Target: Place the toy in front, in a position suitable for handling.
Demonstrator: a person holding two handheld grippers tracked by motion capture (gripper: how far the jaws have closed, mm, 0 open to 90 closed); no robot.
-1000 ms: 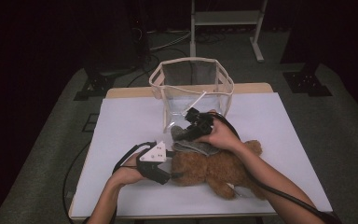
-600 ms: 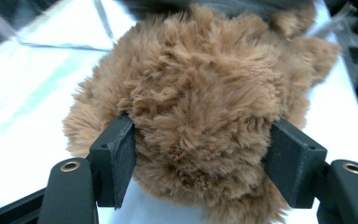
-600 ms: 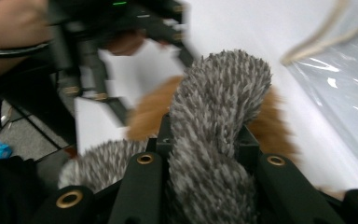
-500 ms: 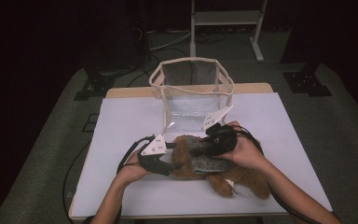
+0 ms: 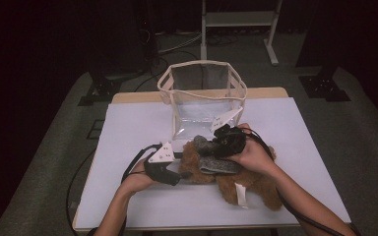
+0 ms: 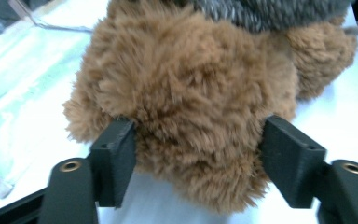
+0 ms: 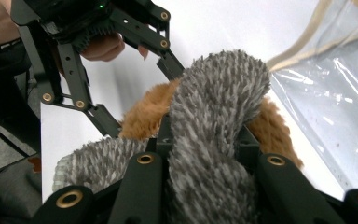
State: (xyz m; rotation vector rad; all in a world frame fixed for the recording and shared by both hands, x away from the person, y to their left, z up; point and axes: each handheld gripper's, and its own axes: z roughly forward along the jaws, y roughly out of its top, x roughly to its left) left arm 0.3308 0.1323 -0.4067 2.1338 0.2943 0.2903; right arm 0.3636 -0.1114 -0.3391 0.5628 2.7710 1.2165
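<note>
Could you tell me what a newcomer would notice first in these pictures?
Probably the brown teddy bear lying on the white table, with both grippers on it. The left gripper clamps its furry head, and the right gripper holds a grey scarf over the bear. Behind them stands a clear bag with a cream rim.

Lighting: dim room, lit table.
Overhead light whitens the table sheet (image 5: 128, 128); surroundings black; glare streaks on clear bag (image 7: 335, 93); close-up fur slightly soft.
</note>
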